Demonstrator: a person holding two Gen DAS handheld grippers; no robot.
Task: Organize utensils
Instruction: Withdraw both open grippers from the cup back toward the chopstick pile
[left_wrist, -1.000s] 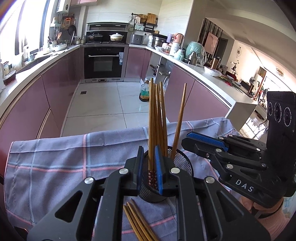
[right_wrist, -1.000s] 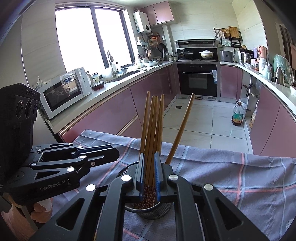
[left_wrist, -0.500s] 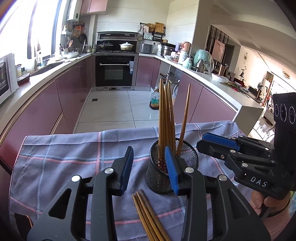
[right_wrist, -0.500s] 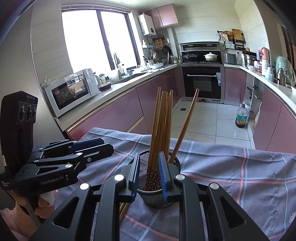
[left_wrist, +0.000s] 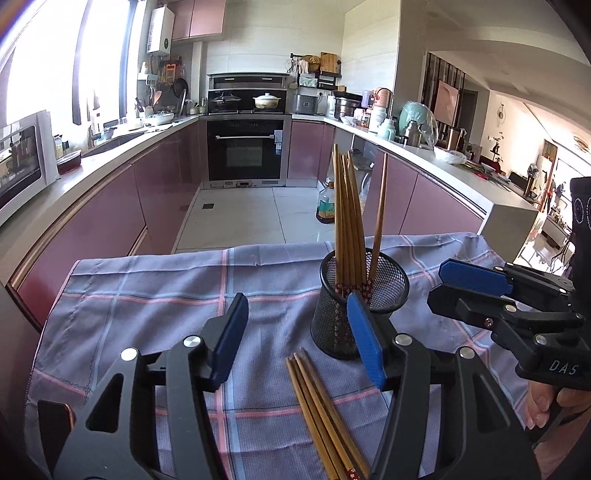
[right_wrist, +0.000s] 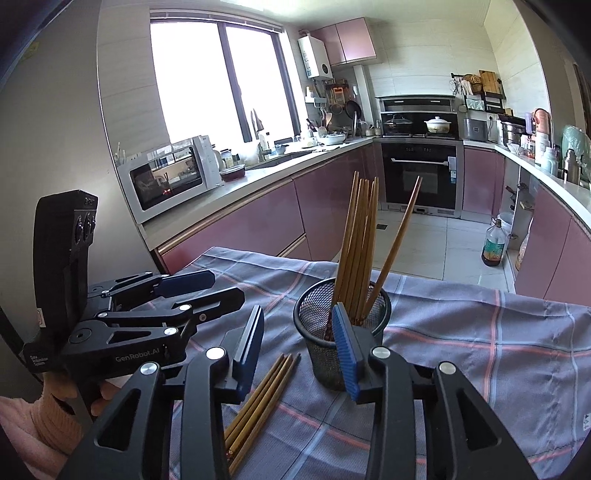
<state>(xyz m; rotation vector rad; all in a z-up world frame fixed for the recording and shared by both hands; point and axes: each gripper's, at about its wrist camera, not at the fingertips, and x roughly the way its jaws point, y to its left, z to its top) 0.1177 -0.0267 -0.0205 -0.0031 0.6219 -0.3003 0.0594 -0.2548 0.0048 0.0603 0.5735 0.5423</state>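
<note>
Several wooden chopsticks (left_wrist: 347, 218) are standing in the black mesh holder (left_wrist: 360, 295) on the checked cloth (left_wrist: 147, 295); a bundle of loose chopsticks (left_wrist: 321, 410) is lying just beside it, awaiting sorting. Both the left gripper (left_wrist: 299, 339) and right gripper (right_wrist: 299, 343) have just been opening their jaws, nothing between them.

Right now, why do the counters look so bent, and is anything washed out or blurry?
Left wrist view: the fisheye lens bows the counters, and the window is blown out white. Right wrist view: the same curving, the window glares, and the mesh cup and chopsticks stay sharp.
</note>
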